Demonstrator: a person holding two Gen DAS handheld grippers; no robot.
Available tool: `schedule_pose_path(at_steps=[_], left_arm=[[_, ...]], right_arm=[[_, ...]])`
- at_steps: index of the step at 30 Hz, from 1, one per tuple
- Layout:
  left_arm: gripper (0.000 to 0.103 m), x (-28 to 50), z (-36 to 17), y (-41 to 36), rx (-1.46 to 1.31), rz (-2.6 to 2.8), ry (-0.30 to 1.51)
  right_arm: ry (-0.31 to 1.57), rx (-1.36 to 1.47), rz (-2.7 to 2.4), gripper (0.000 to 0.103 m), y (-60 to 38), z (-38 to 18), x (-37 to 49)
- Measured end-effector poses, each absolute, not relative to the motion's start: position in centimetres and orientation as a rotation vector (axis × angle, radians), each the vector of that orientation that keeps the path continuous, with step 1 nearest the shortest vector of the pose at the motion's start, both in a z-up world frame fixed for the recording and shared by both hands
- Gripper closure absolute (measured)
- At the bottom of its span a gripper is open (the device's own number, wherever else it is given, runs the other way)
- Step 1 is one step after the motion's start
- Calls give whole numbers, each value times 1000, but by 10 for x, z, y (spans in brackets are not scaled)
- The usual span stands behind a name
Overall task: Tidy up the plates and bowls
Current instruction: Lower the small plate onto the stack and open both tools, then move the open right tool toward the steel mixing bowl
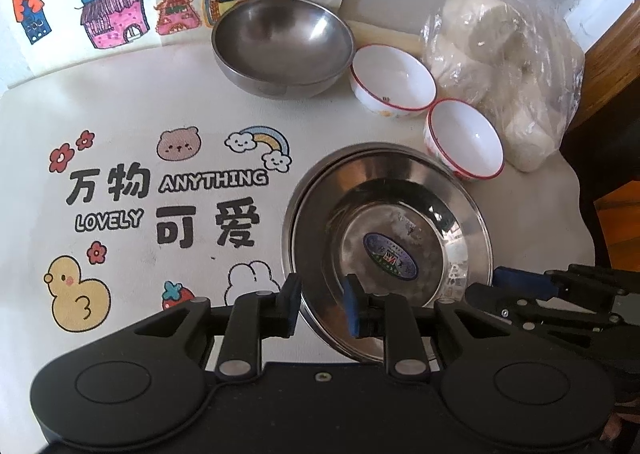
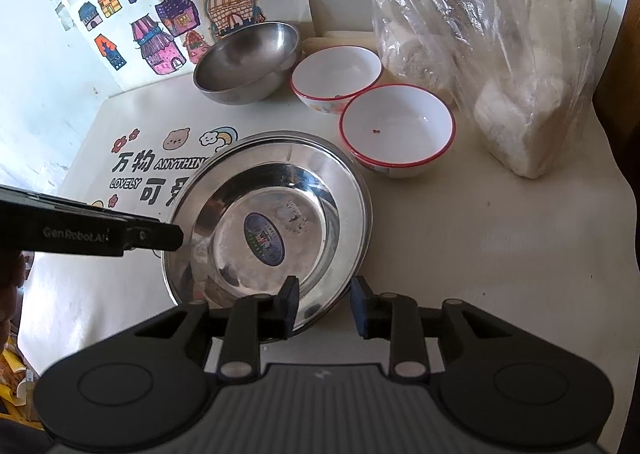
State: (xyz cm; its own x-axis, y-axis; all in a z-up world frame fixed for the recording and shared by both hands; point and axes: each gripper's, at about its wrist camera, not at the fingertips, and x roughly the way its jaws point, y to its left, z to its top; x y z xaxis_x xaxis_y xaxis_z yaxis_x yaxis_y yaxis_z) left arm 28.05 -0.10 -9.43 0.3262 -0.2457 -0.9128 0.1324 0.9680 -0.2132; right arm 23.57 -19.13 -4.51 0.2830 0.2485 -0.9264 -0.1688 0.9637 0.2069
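Observation:
A steel plate (image 1: 392, 214) (image 2: 272, 190) with an oval sticker in its well lies on a second one, whose rim shows at the far side. My left gripper (image 1: 322, 304) straddles the plate's near-left rim, and its blue pads stand apart from the metal, so it is open. My right gripper (image 2: 325, 308) straddles the near-right rim the same way, open. Behind the plates sit a steel bowl (image 1: 282, 42) (image 2: 248, 58) and two white red-rimmed bowls (image 1: 394, 76) (image 1: 466, 138) (image 2: 336, 70) (image 2: 396, 126), all empty and upright.
A clear bag of white buns (image 1: 500, 66) (image 2: 480, 54) lies at the back right, against the bowls. The table cover (image 1: 160, 102) carries cartoon prints. House drawings (image 1: 112, 18) hang on the wall behind. The table ends in a dark drop at the right.

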Motion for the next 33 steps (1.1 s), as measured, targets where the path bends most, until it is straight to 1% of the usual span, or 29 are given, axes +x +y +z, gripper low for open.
schedule_pose_path(at_steps=[2,3,4,5,6,8,10,12,13,14,15,18,23,31,33], left_arm=[[61,281,-91,2,-115,-244,1204],[57,282,-90,4,-117,-241,1200],[50,282,-89,6,-120,-236,1196],[42,282,-88,8,-124,-231,1191],[37,283,-87,11,-128,-224,1186],[20,283,-87,16,-136,-207,1180],[16,285,-87,23,-142,-190,1181],[14,287,-88,29,-146,-175,1187],[9,287,-89,32,-148,-168,1188],[5,287,-89,35,-148,-158,1187],[4,288,-89,38,-149,-150,1185],[1,290,-90,46,-149,-130,1190],[1,297,-94,64,-149,-98,1201],[1,326,-92,96,-158,-52,1182],[1,338,-90,100,-142,-59,1172]], right_arm=[[1248,75,275,65,-190,-44,235],[1244,75,273,64,-190,-43,235],[1241,78,270,63,-190,-42,235],[1238,82,265,58,-190,-40,235],[1235,85,259,52,-190,-39,234],[1230,91,243,46,-190,-38,234],[1230,99,232,39,-190,-37,234],[1227,105,219,29,-190,-36,234],[1226,107,214,27,-190,-36,234],[1225,110,210,21,-190,-36,234],[1224,115,206,16,-189,-36,234],[1219,126,194,9,-188,-36,235],[1196,142,171,1,-183,-34,235],[1141,149,137,0,-167,-33,236],[1102,155,122,0,-162,-32,238]])
